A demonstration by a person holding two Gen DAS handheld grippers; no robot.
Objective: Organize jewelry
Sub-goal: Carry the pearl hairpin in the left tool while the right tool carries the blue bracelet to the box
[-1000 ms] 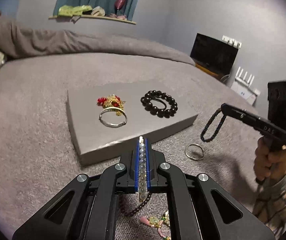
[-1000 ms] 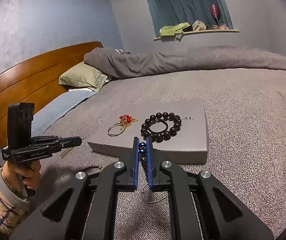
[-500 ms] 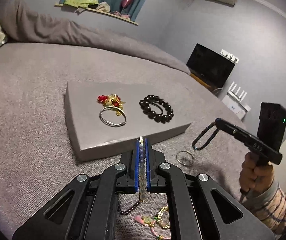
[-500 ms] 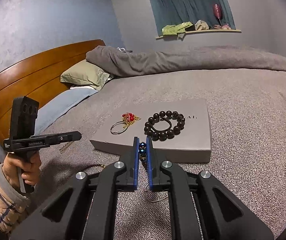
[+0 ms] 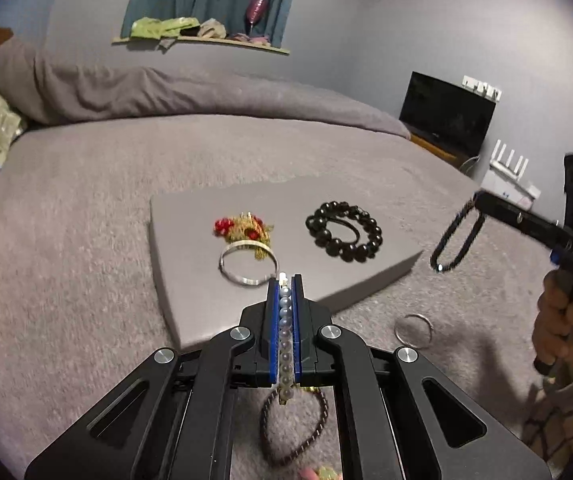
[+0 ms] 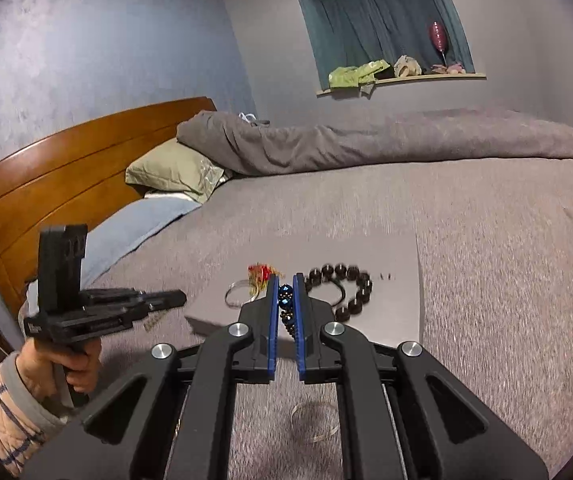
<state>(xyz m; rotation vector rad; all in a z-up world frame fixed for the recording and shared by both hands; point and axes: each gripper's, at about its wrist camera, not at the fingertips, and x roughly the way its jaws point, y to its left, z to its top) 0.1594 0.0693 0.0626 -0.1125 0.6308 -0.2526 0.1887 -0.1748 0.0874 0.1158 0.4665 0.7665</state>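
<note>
Both grippers have pushed in closer to the grey box since a second ago, and it now fills more of each view. On the left, the left gripper is clamped narrow on a pale pearl strand, the beads lined up in a row between the blue pads from the tips back to the base. Just ahead of those tips, on the box lid, lies a silver bangle, with a gold and red ornament touching its far edge. Ahead and to the right of the tips sits the black bead bracelet, apart from the bangle. Below and behind the jaws, on the grey bedspread, a dark cord bracelet loops, and a small silver ring lies off to the right, beside the box's near corner.

Over to the right side: the right gripper is pinched on a dark blue bead bracelet, faceted beads caught between its pads. From the left camera that same bracelet hangs as a loop from the gripper's tip, in the air off the right edge of the box. Beyond the right tips, the black bead bracelet sits just right, the bangle and the ornament just left. The silver ring lies under the right gripper.
</note>
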